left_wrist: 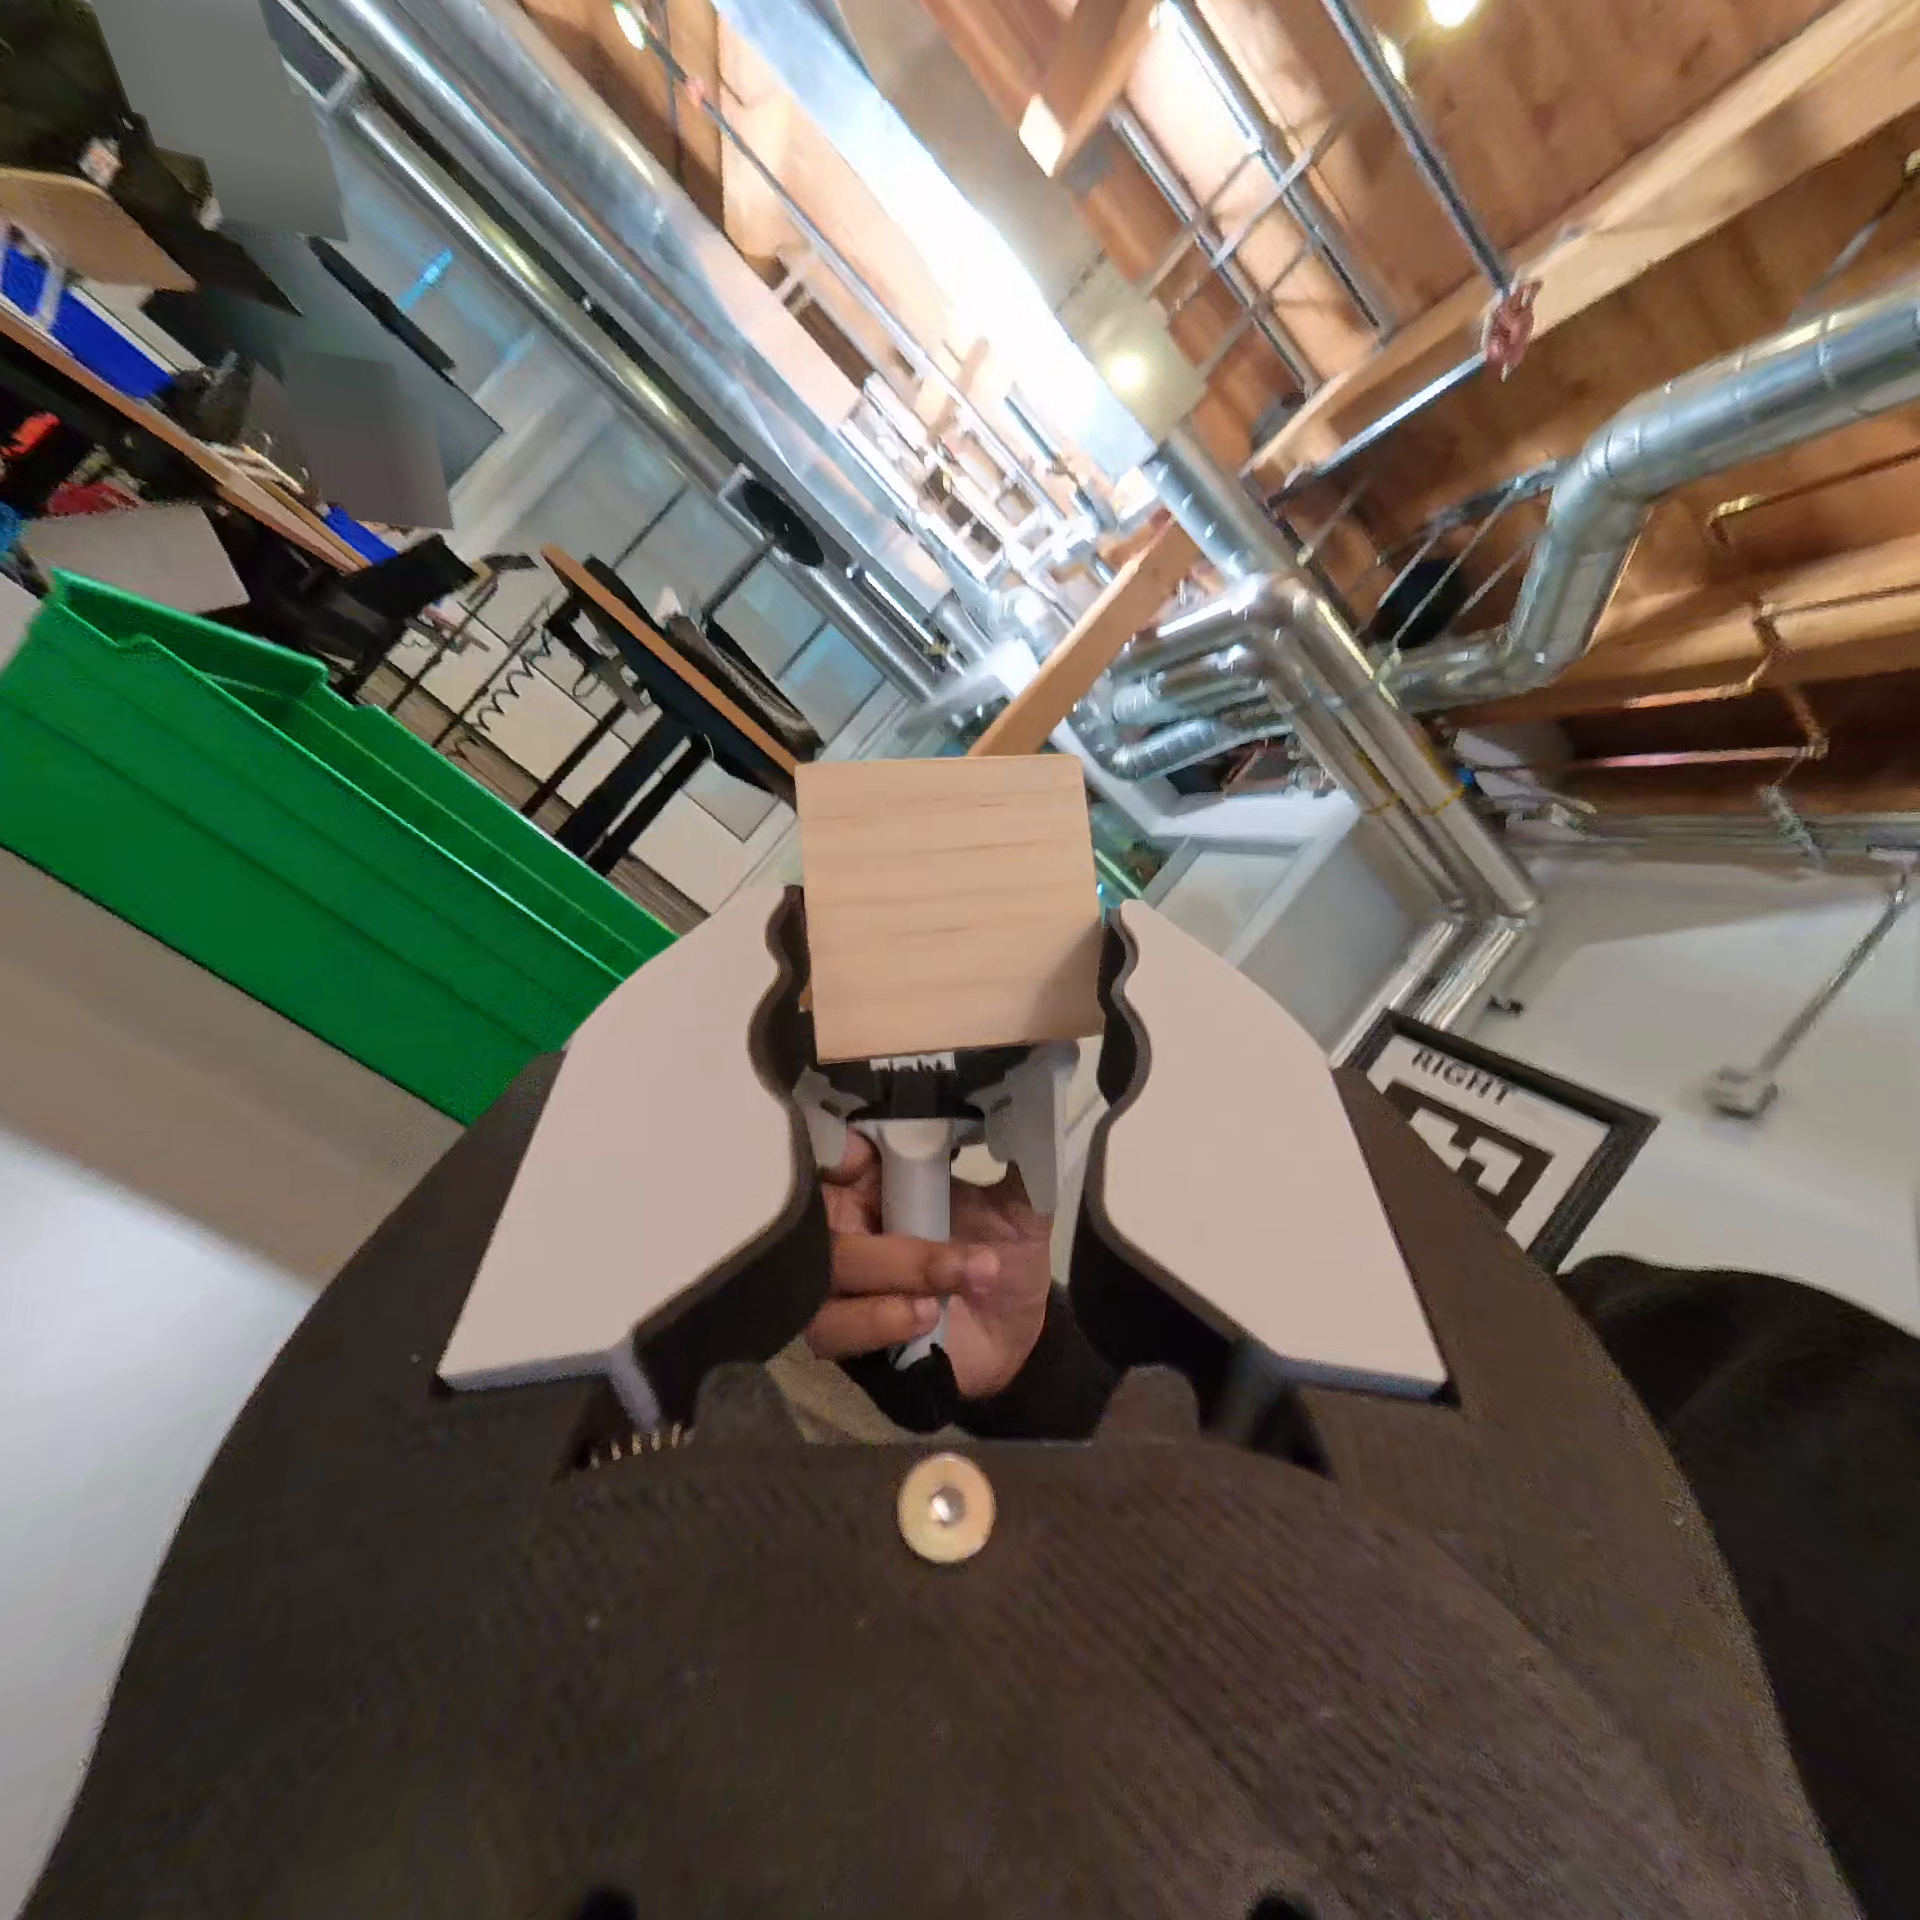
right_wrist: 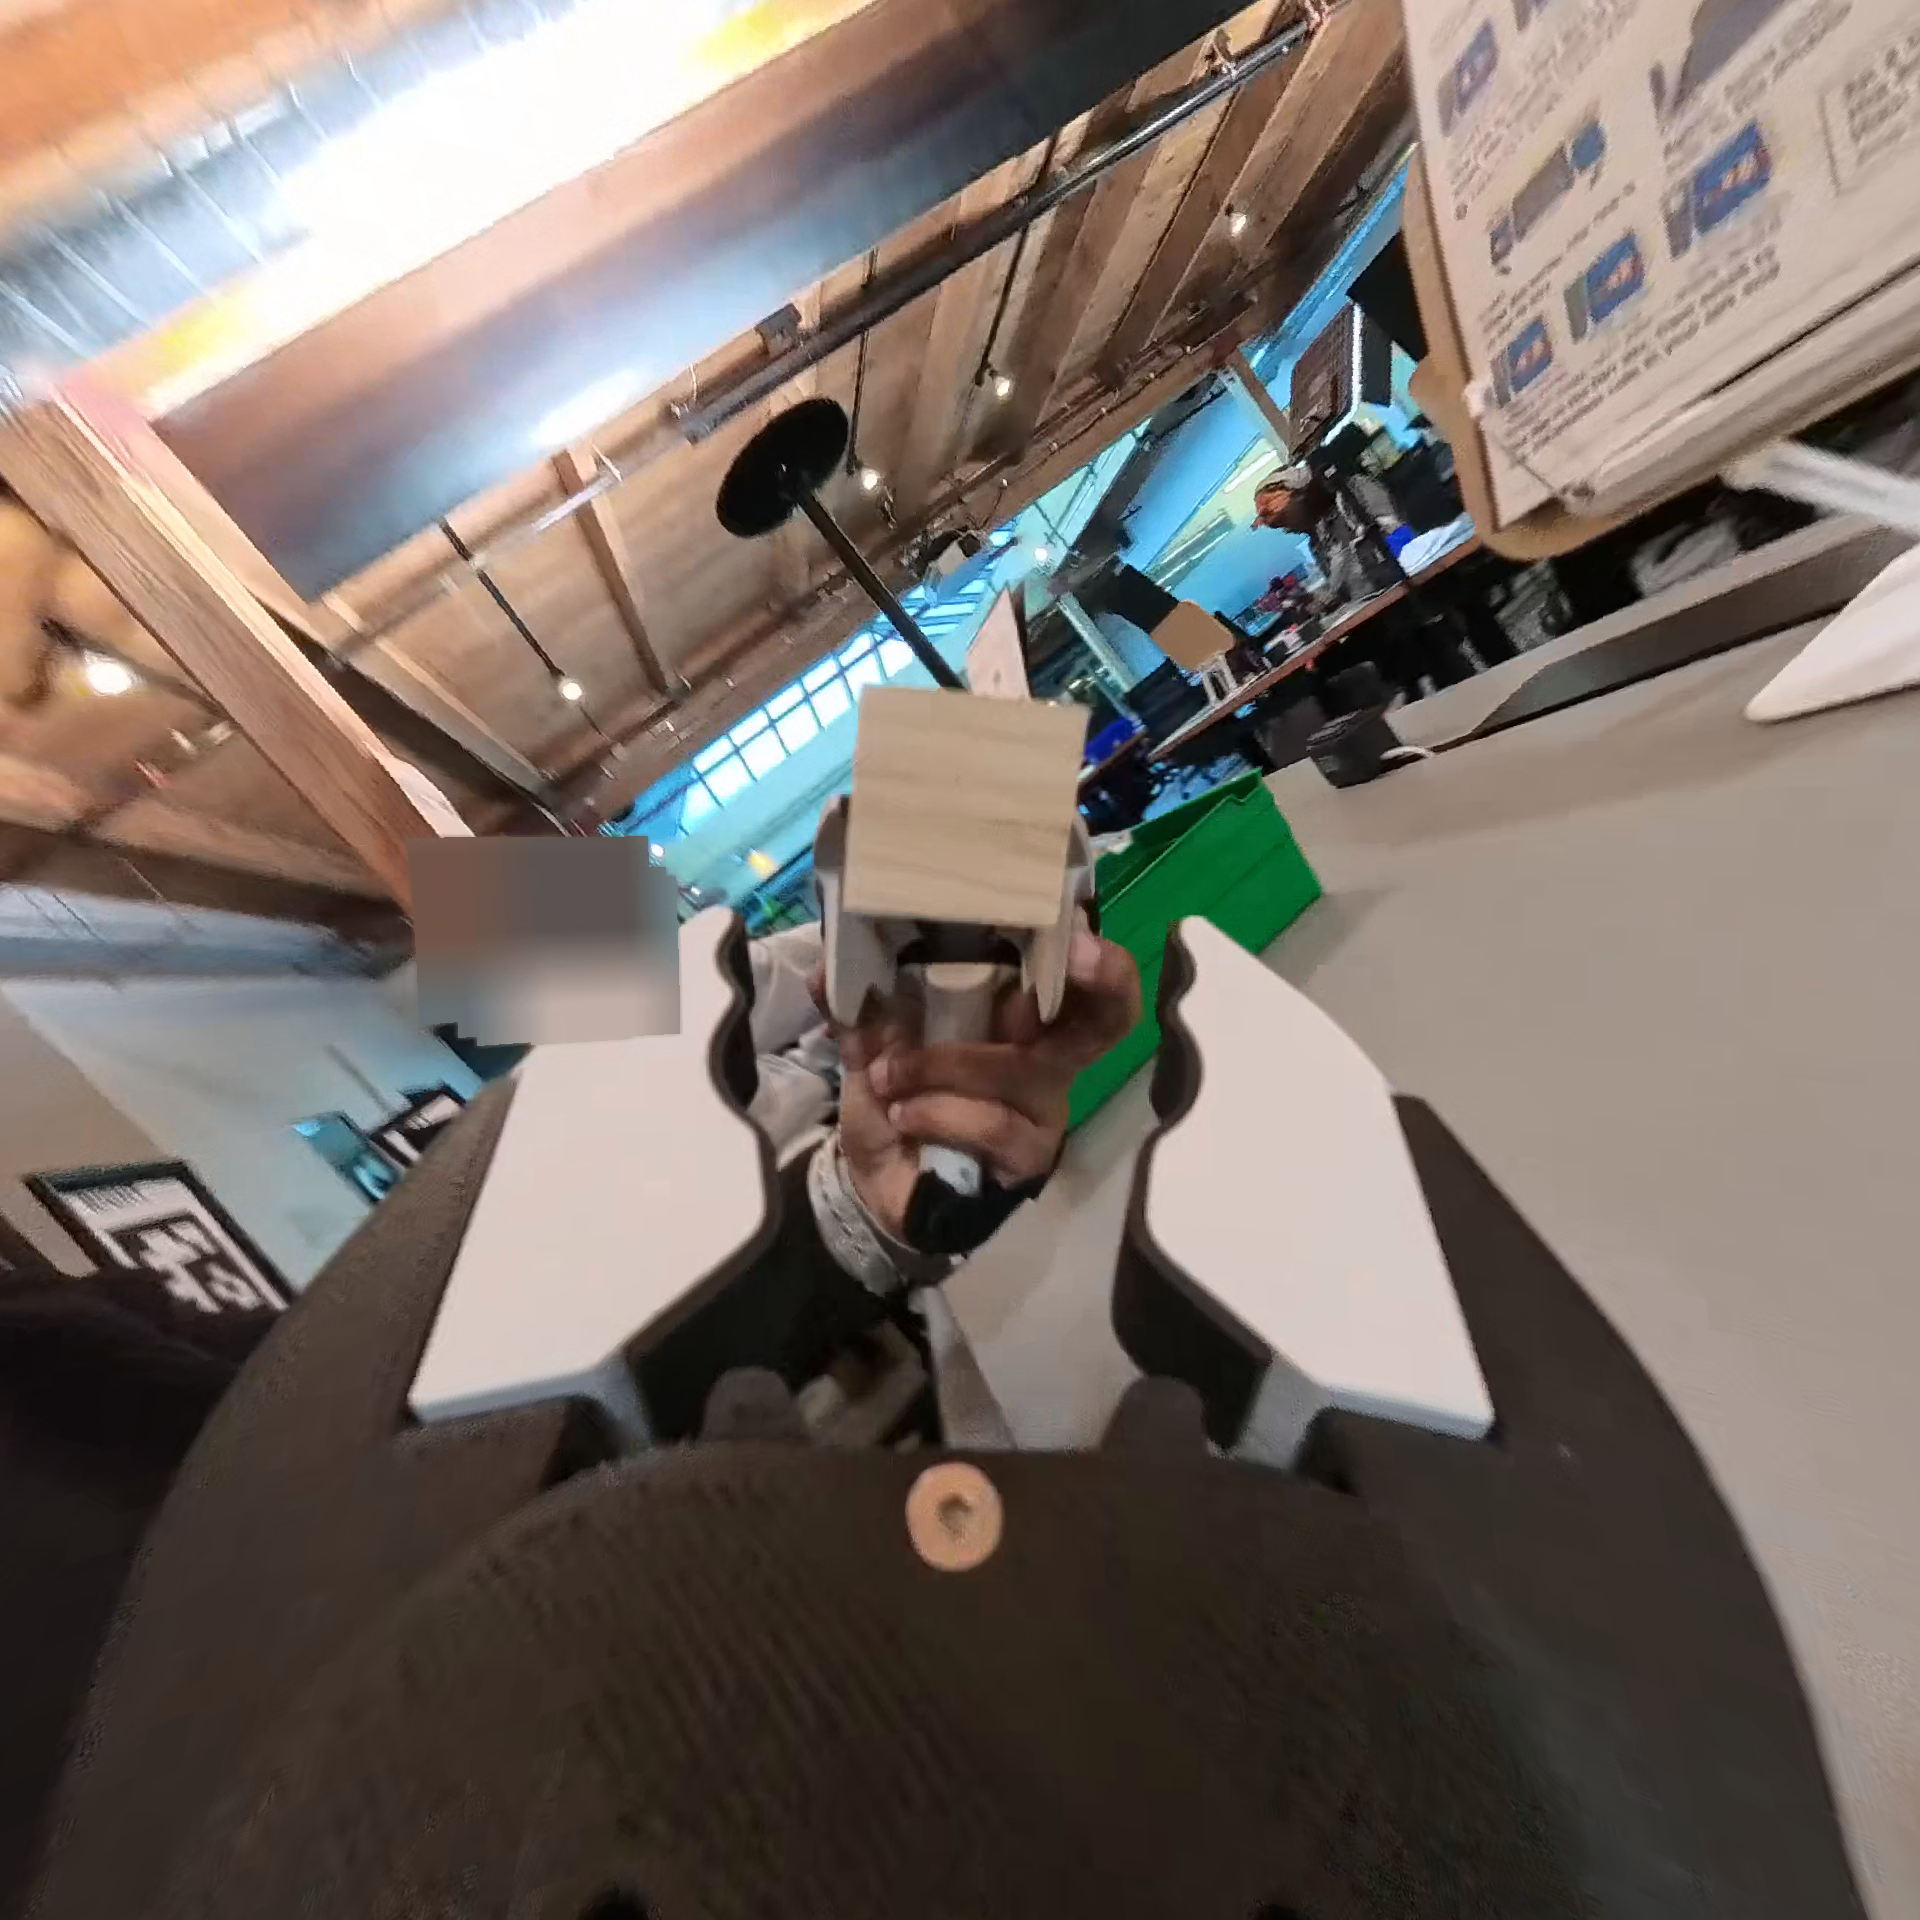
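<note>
My left gripper point(left_wrist: 951, 935) is shut on a pale wooden block point(left_wrist: 951, 904), which sticks out past the fingertips, raised and tilted upward toward the ceiling. In the right wrist view the same block point(right_wrist: 966, 821) sits between the left gripper's white fingers point(right_wrist: 852, 935), held by a hand point(right_wrist: 977, 1091). My right gripper point(right_wrist: 951, 956) is open and empty, its jaws wide apart, facing the left gripper and the block from a short distance. It also shows below the block in the left wrist view point(left_wrist: 914, 1132), gripped by a hand point(left_wrist: 935, 1278).
A green plastic bin point(left_wrist: 260, 779) stands on the grey table point(left_wrist: 156, 1039); it also shows in the right wrist view point(right_wrist: 1205, 862). A cardboard box with printed sheets point(right_wrist: 1662, 260) hangs at the upper right. Black-and-white marker boards point(left_wrist: 1496, 1132) lie low behind. Desks stand farther back.
</note>
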Demonstrator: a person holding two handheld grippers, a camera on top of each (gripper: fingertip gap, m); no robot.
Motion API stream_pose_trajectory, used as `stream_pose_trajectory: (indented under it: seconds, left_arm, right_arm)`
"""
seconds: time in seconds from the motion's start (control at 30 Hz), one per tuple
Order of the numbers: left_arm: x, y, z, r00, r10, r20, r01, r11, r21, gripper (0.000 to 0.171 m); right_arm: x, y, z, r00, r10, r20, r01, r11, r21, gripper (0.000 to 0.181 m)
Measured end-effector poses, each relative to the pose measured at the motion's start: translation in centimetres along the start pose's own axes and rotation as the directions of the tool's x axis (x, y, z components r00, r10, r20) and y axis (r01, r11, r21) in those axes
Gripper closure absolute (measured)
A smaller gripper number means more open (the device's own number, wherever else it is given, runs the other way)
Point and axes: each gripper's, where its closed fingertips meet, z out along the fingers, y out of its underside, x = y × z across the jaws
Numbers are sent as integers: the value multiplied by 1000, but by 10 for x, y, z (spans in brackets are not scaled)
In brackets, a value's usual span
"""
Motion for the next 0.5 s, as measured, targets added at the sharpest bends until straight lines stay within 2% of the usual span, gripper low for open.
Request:
stream_pose_trajectory:
  seconds: [0.13,0.5]
  left_arm:
    - [0,25,10,999,34,-2,-34,997,-71,117]
    - [-3,34,11,1000,28,6,-27,996,-81,117]
  right_arm:
    - [8,1,-2,997,72,-5,-72,997,-4,106]
    - [0,10,2,997,72,35,-70,995,-65,112]
